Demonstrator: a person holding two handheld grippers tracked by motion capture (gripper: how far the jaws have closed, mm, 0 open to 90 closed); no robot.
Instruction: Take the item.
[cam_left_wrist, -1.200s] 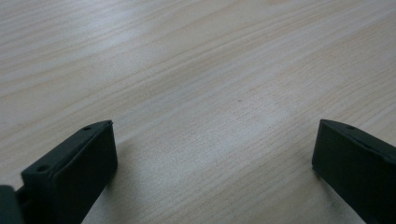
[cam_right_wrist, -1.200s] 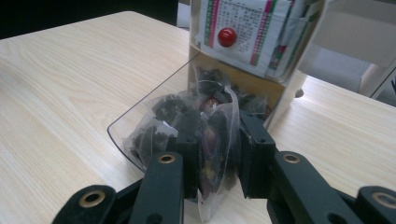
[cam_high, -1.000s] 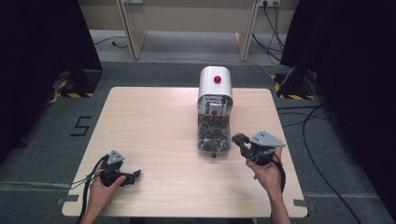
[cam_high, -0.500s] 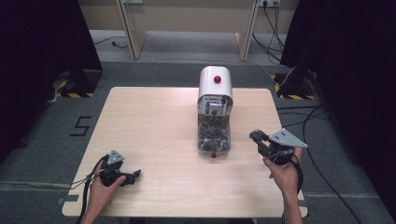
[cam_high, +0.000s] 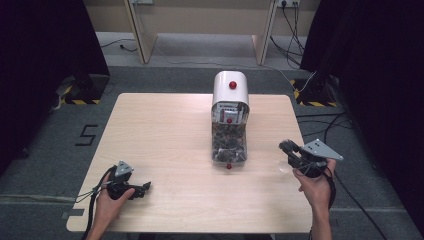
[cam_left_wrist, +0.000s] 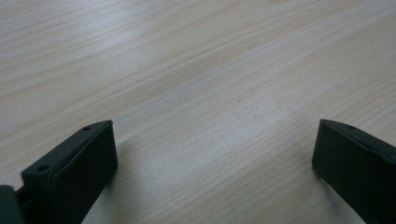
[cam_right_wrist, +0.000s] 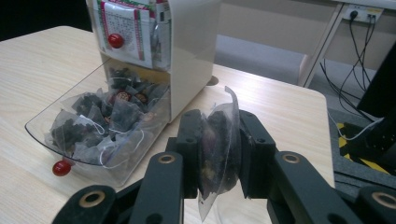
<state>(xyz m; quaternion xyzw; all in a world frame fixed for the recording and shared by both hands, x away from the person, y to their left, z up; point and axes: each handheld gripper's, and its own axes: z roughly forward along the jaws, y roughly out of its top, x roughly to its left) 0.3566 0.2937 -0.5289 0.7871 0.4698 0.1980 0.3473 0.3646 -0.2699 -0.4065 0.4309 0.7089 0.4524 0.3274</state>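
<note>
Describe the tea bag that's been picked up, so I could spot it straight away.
Start at the white dispenser mid-table, its clear drawer full of tea bags. To its right, a hand holds the right gripper, jaws shut on one tea bag. It is see-through with dark contents, and the one bag outside the drawer.

A lab-like recording room: a lone wooden table (cam_high: 165, 135) on grey carpet, black curtains (cam_high: 45, 60) at nine and three o'clock, hazard-taped stands (cam_high: 75, 92), trailing cables (cam_high: 292, 20) at one o'clock.

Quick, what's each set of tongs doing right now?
Left tongs: open, empty, over the table.
Right tongs: shut on a tea bag.
</note>
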